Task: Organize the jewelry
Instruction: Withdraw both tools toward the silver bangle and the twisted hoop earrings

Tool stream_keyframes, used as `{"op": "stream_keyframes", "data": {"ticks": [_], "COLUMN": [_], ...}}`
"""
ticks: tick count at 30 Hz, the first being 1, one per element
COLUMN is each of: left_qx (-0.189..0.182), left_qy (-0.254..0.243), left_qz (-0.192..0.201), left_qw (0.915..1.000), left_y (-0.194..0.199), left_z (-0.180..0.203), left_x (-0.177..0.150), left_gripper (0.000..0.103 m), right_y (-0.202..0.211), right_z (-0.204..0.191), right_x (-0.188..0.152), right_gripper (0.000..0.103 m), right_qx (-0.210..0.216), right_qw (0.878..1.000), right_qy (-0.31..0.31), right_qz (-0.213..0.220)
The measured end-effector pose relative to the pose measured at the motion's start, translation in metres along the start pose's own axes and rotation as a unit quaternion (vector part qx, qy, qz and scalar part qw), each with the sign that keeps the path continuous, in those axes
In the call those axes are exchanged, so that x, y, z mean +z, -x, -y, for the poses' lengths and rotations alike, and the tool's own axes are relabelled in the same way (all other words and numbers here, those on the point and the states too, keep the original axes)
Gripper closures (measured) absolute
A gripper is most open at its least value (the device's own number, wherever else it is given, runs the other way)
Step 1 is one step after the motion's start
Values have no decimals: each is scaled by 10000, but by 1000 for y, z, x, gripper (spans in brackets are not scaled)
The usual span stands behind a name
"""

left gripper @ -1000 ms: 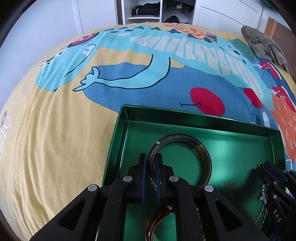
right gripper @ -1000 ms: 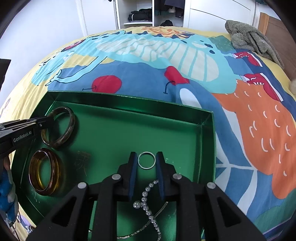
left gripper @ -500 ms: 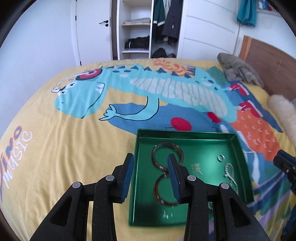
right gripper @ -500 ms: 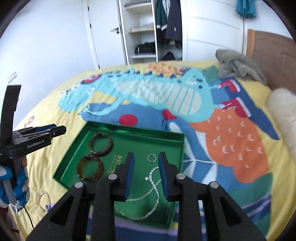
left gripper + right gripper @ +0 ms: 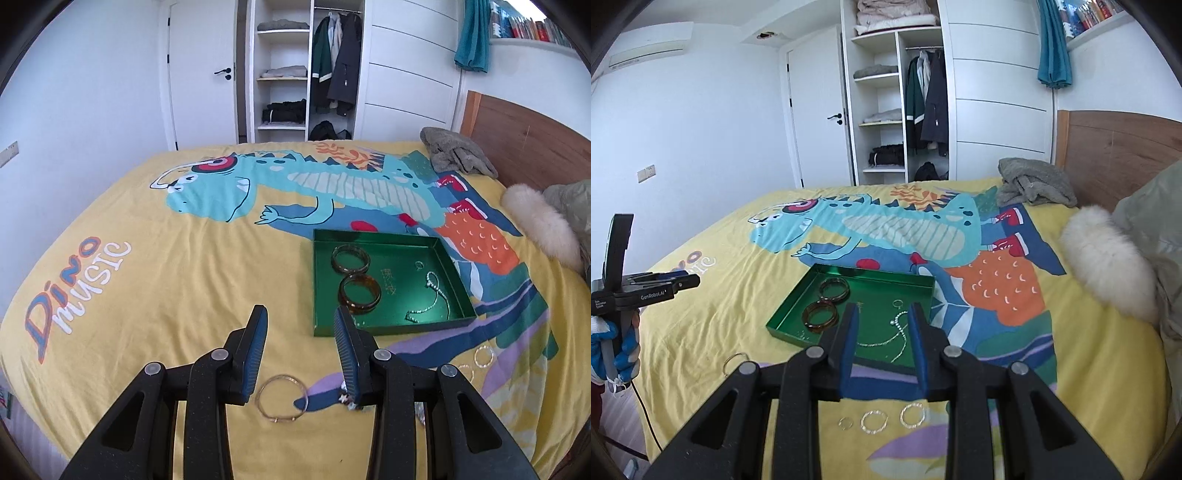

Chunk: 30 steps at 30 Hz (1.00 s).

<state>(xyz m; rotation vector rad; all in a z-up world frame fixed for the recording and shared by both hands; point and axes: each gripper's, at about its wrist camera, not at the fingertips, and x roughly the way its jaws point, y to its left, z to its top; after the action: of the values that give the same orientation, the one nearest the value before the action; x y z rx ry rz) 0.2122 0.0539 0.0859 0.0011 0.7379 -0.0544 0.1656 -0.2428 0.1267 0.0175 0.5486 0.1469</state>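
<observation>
Both tools have pulled back and up from the green tray since a second ago, leaving bangle and ring inside.
Left tool point(image 5: 299, 325) and right tool point(image 5: 882, 325) hang released, holding nothing. The green tray point(image 5: 391, 326) sits right of centre on the dinosaur bedspread point(image 5: 166, 266), holding a dark bangle point(image 5: 350, 257), amber bangle point(image 5: 359, 293), small ring point(image 5: 419, 264) and pearl necklace point(image 5: 434, 291). A thin gold bangle point(image 5: 282, 398) lies on the bed at lower centre; three small hoops point(image 5: 875, 421) lie near the bottom.
</observation>
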Motion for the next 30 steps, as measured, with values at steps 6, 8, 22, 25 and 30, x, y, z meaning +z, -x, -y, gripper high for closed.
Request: {"op": "stream_keyframes", "data": {"ticks": [6,8,22,25,30], "left_qx": [48,50,42,47,87], "left_qy": [43,63,302,373,381], "left_qz": [55,54,-54,-195,-388], "left_qw": [10000,10000,9995,9991,9985], "left_y": [38,45,49,35,14], "left_z": [-20,-25,-52,-57,-60], "left_x": [-38,-46,-92,-100,-112], "left_gripper": [67,67,67,67,67], "right_y": [50,59,68,58,36], "right_z": [-18,-22,-42,-43,-43], "right_x": [-22,-29,-86,-97,-118], "right_gripper": [77,77,77,77,77], "right_qx": [-18,1,106,132,204], "right_qw": [9998,9997,9999,9998,9990], "right_qy": [50,65,-17,-28,-135], "right_qz": [183,226,-14,-160,-378]}}
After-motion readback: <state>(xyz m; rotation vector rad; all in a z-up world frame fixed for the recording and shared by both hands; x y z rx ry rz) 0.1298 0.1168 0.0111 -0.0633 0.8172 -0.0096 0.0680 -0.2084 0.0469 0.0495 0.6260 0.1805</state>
